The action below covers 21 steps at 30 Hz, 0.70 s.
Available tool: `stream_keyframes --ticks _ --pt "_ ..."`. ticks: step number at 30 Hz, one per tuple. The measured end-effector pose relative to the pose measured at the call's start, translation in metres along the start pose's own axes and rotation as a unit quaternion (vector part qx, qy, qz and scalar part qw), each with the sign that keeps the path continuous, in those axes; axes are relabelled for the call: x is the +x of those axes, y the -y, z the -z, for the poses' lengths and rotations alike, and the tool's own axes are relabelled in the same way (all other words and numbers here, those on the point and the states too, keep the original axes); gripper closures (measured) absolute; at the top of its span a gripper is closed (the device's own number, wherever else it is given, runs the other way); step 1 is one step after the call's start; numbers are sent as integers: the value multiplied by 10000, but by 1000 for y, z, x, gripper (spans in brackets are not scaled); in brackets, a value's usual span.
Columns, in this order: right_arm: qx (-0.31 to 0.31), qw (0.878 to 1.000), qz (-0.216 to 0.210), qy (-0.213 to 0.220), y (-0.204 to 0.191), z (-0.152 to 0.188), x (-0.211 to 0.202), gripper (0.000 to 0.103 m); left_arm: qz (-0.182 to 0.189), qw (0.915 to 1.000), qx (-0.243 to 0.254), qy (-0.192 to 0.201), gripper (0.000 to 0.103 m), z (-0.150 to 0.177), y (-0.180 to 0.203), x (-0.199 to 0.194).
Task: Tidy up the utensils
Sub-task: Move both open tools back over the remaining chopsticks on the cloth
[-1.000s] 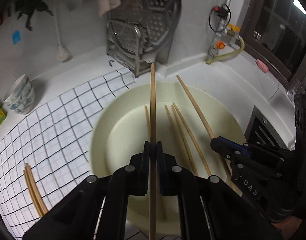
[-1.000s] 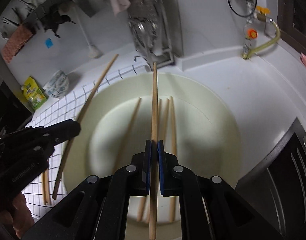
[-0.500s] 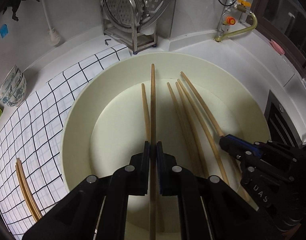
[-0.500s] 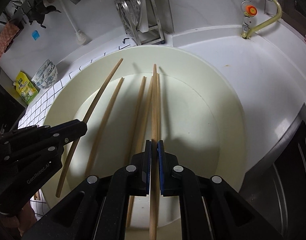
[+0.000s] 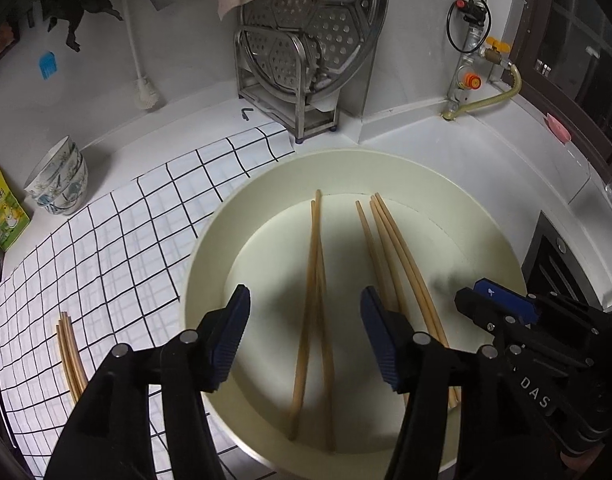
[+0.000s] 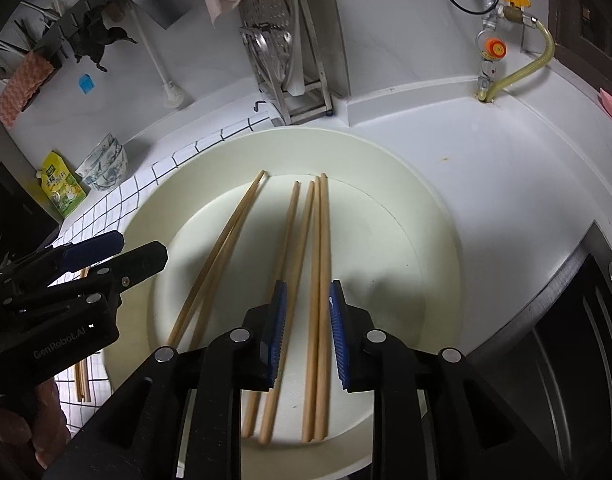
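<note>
Six chopsticks (image 6: 321,280) lie in the cream basin (image 6: 433,216), as counted from the right wrist view: a pair at the left crossing near their far tips, a loose pair in the middle, and a tight pair at the right.

Left tool (image 5: 305,328): spread wide, holding nothing, poised over the left pair in the basin. Right tool (image 6: 306,328): spread a little, gripping nothing, though the tight pair runs between its pads without visible contact.

Further stock: a small bundle of chopsticks (image 5: 70,354) on the checked mat (image 5: 118,248), well apart from the basin, on the white surface (image 6: 485,152).

Progress, by my judgement: collection into the basin is well along; the bundle on the mat looks like what is left to fetch, if the basin is the intended place.

Not determinable:
- exact count in the mat bundle, since the sticks overlap and curve with the lens;
- near ends of the middle chopsticks, covered by my right tool;
- whether the basin holds water;
- the basin's near rim, cut off by both tools.
</note>
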State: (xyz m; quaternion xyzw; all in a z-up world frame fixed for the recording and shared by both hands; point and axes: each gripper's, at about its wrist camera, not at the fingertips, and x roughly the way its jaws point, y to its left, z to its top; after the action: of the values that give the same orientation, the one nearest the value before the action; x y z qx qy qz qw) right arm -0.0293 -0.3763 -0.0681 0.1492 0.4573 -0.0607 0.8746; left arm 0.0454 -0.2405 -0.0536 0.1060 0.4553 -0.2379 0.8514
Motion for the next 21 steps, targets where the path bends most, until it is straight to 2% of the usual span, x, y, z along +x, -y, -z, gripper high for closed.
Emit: stream_keyframes --ticks 4,8,12,16,21 --pt "-54 10000 -26 52 -9 -1 -7 77 -53 9999 -42 131 41 0 -6 -13" --pt "-136 9998 -53 134 -20 -3 -15 69 -142 9993 -123 330 29 1 -17 -32" --pt "-235 9994 -80 236 -34 -5 -23 63 -278 9981 -221 503 23 4 -33 -49" --pt "-389 9984 -171 369 -59 -6 -30 52 -440 9958 -443 676 14 10 -58 -67" --pt "-696 9964 -340 349 -96 -5 -29 46 -727 9913 -742 806 10 23 -95 -87"
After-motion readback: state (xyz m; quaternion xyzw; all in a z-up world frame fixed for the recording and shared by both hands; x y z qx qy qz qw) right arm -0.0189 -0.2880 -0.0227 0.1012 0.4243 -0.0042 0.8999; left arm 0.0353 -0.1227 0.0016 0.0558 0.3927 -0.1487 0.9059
